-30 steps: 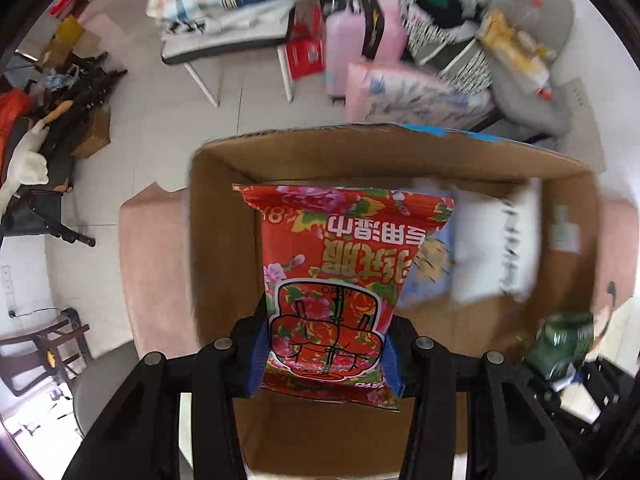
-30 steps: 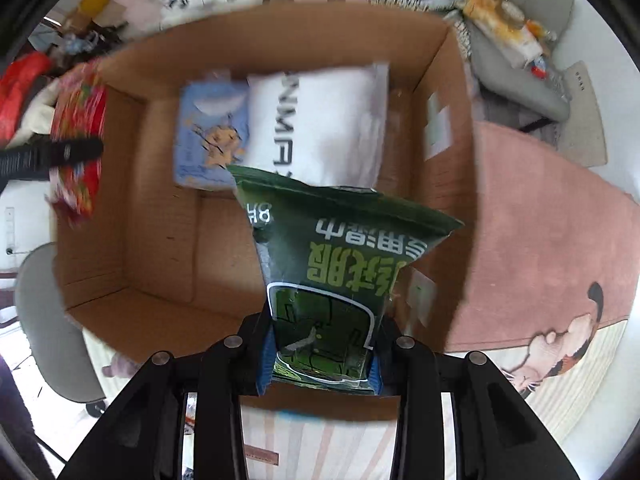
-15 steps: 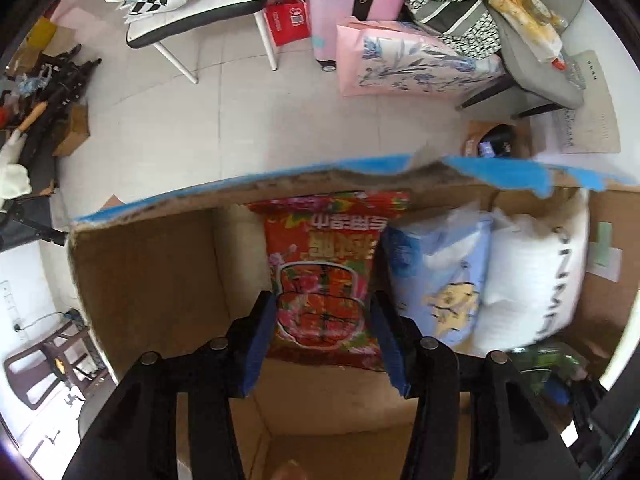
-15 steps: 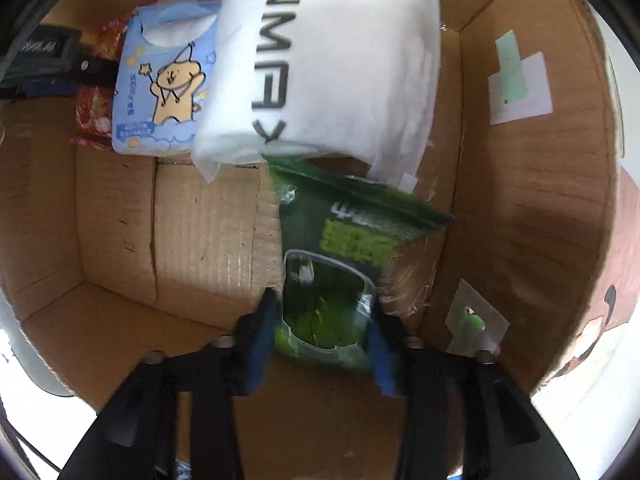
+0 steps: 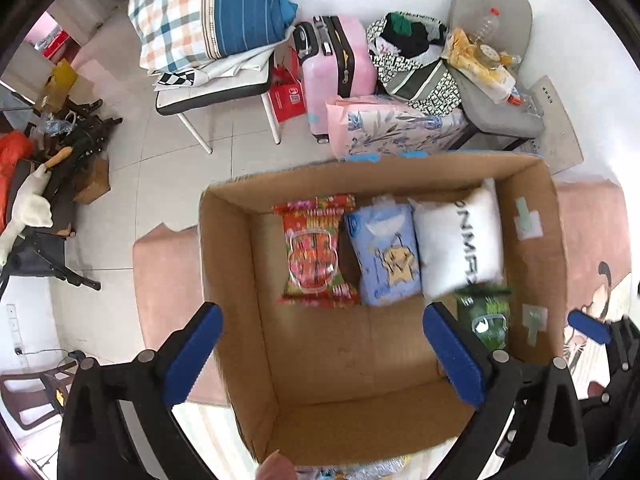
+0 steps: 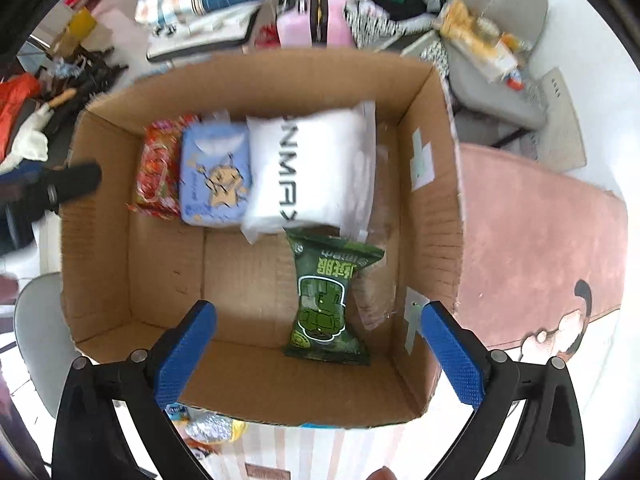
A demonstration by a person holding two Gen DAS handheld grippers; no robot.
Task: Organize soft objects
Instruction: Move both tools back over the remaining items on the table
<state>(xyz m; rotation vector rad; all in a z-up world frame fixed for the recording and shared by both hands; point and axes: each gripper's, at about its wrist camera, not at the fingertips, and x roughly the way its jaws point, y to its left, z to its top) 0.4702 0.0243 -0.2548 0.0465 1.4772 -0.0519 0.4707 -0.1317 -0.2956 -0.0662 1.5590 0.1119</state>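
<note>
Left wrist view: both my left tongs and right tongs gape wide, empty, above the cardboard box.

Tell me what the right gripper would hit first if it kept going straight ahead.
Most likely the green snack packet lying in the cardboard box, just ahead between the open right gripper's fingers; depth is unclear, so it might reach bare box floor beside it.

pink suitcase, grey chair, plaid pillow
</note>
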